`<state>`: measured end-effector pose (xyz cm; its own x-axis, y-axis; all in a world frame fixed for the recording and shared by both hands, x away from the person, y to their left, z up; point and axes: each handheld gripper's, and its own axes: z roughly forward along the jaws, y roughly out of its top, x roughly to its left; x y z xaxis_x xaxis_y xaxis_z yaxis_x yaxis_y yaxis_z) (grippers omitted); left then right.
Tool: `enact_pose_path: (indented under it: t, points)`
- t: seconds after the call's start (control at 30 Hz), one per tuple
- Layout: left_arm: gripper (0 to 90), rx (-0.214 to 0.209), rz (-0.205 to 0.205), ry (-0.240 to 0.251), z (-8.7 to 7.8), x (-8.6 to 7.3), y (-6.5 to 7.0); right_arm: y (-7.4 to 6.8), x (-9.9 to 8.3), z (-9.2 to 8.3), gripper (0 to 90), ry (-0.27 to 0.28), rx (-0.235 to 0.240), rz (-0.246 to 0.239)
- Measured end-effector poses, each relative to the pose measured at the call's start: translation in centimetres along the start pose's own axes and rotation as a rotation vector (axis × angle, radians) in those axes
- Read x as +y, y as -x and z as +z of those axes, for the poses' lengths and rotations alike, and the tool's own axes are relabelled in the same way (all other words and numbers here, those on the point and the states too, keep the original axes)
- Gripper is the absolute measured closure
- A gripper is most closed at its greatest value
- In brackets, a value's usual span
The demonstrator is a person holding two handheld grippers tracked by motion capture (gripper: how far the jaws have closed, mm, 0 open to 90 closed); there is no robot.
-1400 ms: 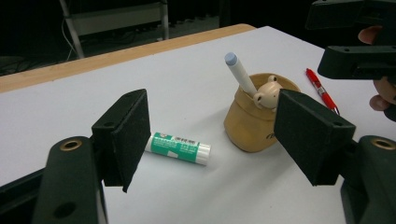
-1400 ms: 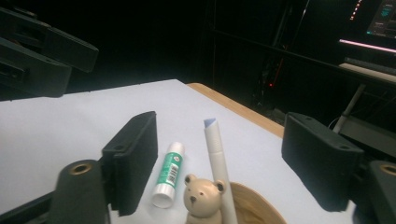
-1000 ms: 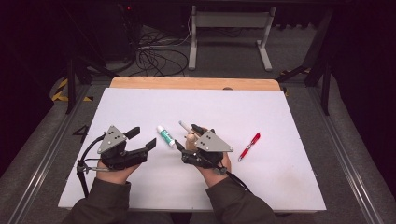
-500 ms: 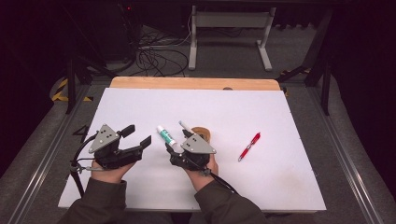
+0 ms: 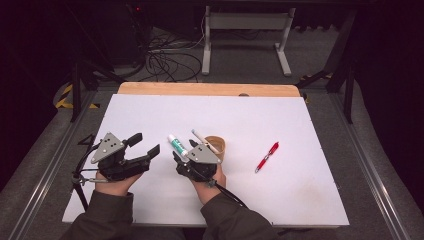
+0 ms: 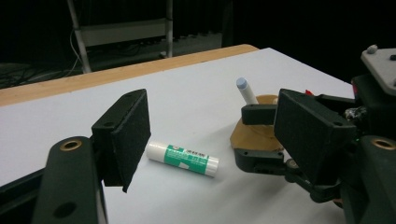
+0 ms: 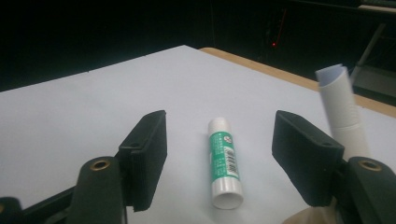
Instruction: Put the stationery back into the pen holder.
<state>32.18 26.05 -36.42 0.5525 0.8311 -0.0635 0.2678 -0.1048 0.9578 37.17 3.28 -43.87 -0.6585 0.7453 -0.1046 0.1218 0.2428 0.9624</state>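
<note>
While I bring the right hand-held gripper (image 5: 178, 156) down over the glue stick (image 5: 177, 145), its jaws stand partly apart and have just been closing, with the stick lying between them on the white bench (image 5: 300, 200) and neither pad pressing on it yet. From the right gripper view the glue stick (image 7: 225, 163) lies lengthwise along my line of sight, its flat end toward me and its cap end away. Just to the right of the glue stick a brown paper cup (image 5: 216, 146) lies on the bench with a white marker (image 5: 204, 140) poking out of it, and a red pen (image 5: 266, 157) lies well apart on that same side. My left hand-held gripper (image 5: 147, 146) hangs to the left of the glue stick, its jaws wide and holding nothing. My worry is the round barrel: if one pad meets it before the other, I judge it will roll sideways out of the gap, perhaps toward the cup. The marker stands close beside my right jaw in the right gripper view, so a slight drift that way could knock it or tip the cup. Coming down too low could also scrape the pads on the bench before they catch the stick.
</note>
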Motion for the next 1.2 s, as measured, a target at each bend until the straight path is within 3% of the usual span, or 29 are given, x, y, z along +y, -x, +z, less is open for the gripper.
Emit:
enact_pose_path:
  t: [0.2,0.4,0.7,0.97,1.2]
  points:
    - [28.1,0.001,0.001,0.006,-0.2,0.1,-0.1,-0.2,-0.3,1.0,43.4,-0.028,-0.022,0.022]
    - [28.0,0.001,0.001,0.008,-0.3,0.1,-0.1,-0.5,-0.3,1.3,43.2,-0.024,-0.054,0.023]
    - [28.1,0.001,-0.005,0.015,-0.4,0.2,-0.3,-1.4,-0.4,1.6,45.5,-0.008,-0.062,-0.01]
    - [28.1,-0.001,-0.009,0.016,-0.5,0.2,-0.4,-1.6,-1.2,3.0,47.8,-0.079,-0.06,0.013]
    - [28.1,-0.002,-0.011,0.018,-0.6,0.3,-0.5,-1.6,-1.6,4.0,51.8,-0.134,-0.092,0.034]
